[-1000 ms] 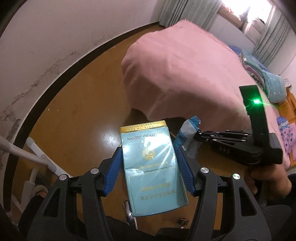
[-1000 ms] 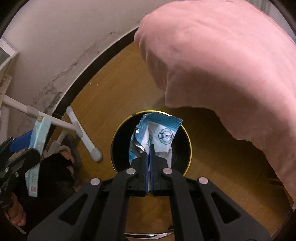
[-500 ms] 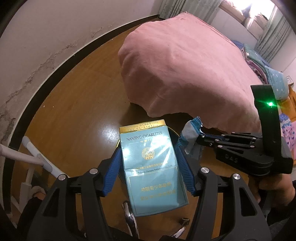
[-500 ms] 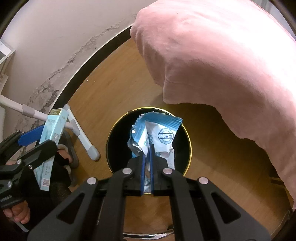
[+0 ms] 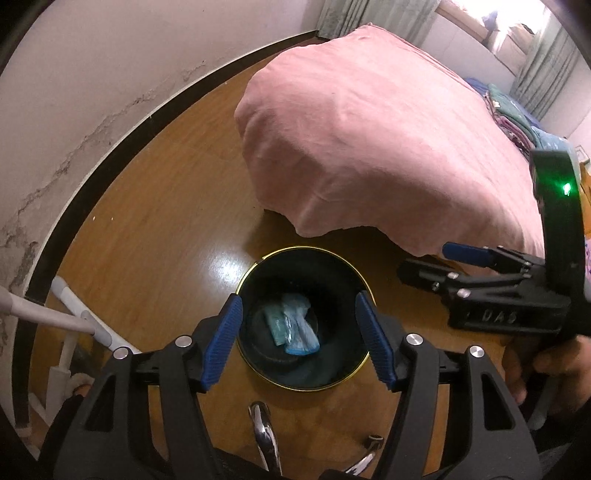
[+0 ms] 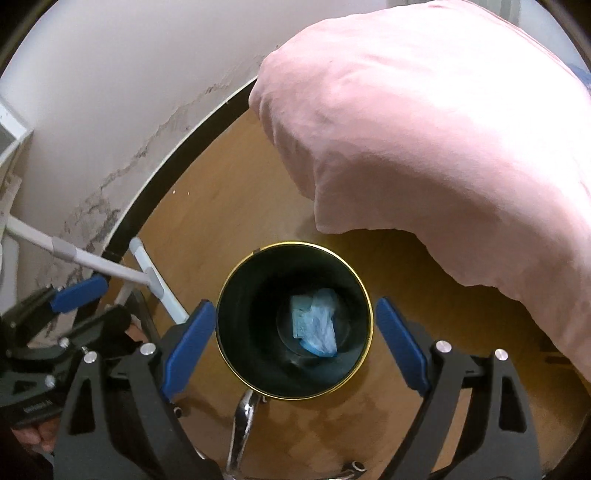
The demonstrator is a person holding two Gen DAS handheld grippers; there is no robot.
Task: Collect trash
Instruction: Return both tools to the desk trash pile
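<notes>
Dim indoor light, window [image 5: 517, 33] blown out top right. Glare patch on floor [image 5: 221, 258]. Heavy fisheye bending and dark vignette at edges; right tool [image 5: 436, 266] slightly motion-blurred.

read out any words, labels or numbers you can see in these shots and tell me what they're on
"DAS", roughly, blurred: raised letters on the side of the right claw body, left wrist view.
Small white print on the left claw body, right wrist view: too small to read.
Cigarette pack and wrapper in the bin: print too dim and small to read.
Nothing else legible.
</notes>
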